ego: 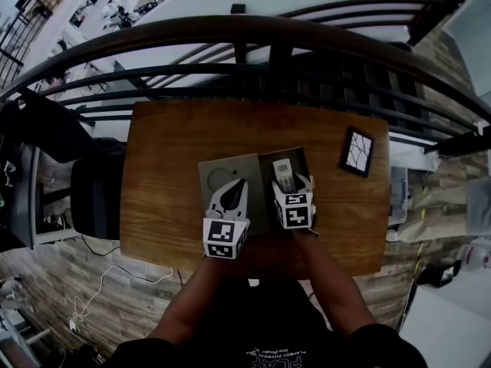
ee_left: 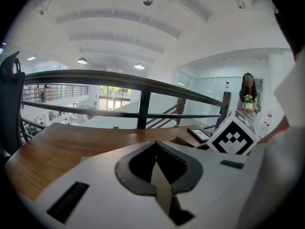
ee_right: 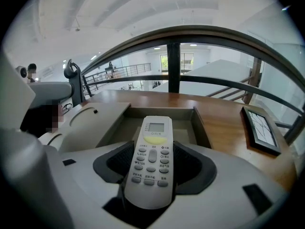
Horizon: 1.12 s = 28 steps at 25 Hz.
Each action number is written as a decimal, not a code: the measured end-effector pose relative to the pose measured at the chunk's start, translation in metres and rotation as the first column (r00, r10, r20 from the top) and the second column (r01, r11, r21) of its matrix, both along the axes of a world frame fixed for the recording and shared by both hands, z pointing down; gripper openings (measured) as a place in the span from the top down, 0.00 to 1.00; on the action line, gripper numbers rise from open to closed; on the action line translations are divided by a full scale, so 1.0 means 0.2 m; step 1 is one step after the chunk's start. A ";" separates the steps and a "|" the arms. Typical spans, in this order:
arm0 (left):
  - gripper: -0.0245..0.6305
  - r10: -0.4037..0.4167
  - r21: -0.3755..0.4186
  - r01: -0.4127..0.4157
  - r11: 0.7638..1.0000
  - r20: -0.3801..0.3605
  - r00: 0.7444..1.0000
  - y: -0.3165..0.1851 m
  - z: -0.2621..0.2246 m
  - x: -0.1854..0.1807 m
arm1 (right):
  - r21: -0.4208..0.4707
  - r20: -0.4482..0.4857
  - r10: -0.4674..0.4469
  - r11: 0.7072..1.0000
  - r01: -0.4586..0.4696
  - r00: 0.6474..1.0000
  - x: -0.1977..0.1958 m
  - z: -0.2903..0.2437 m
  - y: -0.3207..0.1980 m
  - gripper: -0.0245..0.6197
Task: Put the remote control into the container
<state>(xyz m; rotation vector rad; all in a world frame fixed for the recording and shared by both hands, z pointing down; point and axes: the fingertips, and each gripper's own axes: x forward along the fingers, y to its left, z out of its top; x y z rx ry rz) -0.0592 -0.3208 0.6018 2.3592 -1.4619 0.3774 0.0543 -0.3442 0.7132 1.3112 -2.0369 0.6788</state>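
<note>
The right claw (ee_right: pixel 152 149) is squeezed on the remote control (ee_right: pixel 152 161), one jaw on each long side. The remote points straight ahead, away from the person, with its little screen at the far end. That far end hangs over the open part of the container (ee_right: pixel 162 109), which lies just in front of the claw and below it. So the remote needs to go down, and maybe a bit forward. Its long side already lines up with the container's long side (a good fit, I think).

The left claw (ee_left: pixel 157 156) is pressed shut with nothing in it. It sits just to the left, over the flat lid (ego: pixel 219 176) on the desk (ego: pixel 161 175).

The near end of the remote is tucked inside the claw, so I cannot see it. I also cannot tell how high the remote is above the container's floor.
</note>
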 end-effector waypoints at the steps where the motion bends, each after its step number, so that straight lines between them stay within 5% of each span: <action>1: 0.95 -0.003 -0.001 0.003 1.000 0.001 1.000 0.00 0.00 -0.01 | -0.007 -0.003 0.000 1.000 0.000 1.000 0.00 0.00 0.00 0.55; 21: 0.95 -0.031 0.001 0.030 1.000 0.013 0.999 -0.01 -0.05 -0.02 | -0.065 0.017 -0.051 0.997 0.052 0.999 -0.03 0.03 0.01 0.55; 28: 0.95 -0.019 0.020 0.018 1.000 0.028 0.999 0.02 -0.11 -0.01 | 0.041 0.020 -0.038 0.998 0.037 0.999 -0.03 -0.16 -0.01 0.54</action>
